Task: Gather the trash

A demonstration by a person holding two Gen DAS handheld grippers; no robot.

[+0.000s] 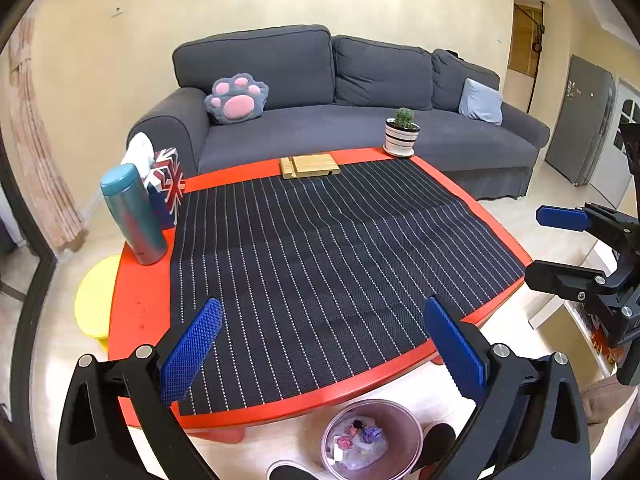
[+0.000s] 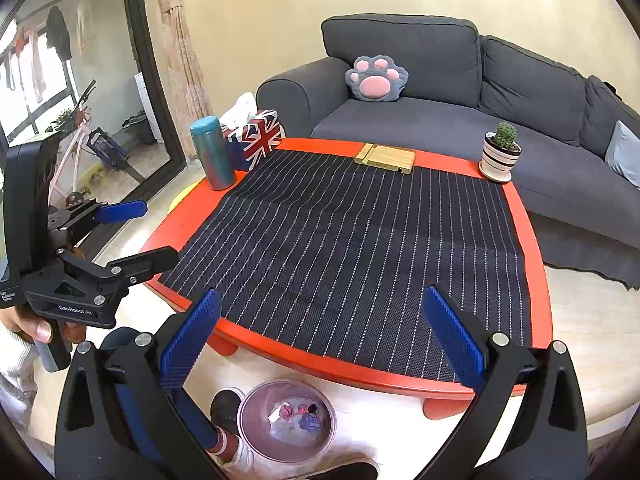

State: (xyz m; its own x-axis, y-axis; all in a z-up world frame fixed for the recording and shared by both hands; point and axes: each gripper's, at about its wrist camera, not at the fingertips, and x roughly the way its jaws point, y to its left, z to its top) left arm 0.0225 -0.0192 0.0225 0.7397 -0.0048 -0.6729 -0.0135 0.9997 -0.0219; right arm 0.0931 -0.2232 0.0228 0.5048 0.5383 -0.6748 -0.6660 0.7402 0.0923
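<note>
A round bin (image 1: 404, 420) stands on the floor at the near edge of the red table (image 1: 140, 304); crumpled pink and purple trash (image 1: 362, 436) lies inside it. It also shows in the right wrist view (image 2: 256, 432) with the trash (image 2: 300, 416). My left gripper (image 1: 324, 344) is open and empty above the table's near edge. My right gripper (image 2: 320, 340) is open and empty, also over the near edge. Each gripper shows in the other's view, the right one (image 1: 560, 244) and the left one (image 2: 148, 232), both open.
A black striped mat (image 1: 320, 248) covers the table. On it stand a teal bottle (image 1: 134, 216), a Union Jack tissue box (image 1: 168, 184), a wooden stand (image 1: 310, 166) and a potted cactus (image 1: 402, 132). A grey sofa (image 1: 340, 120) is behind. A yellow stool (image 1: 94, 296) is at left.
</note>
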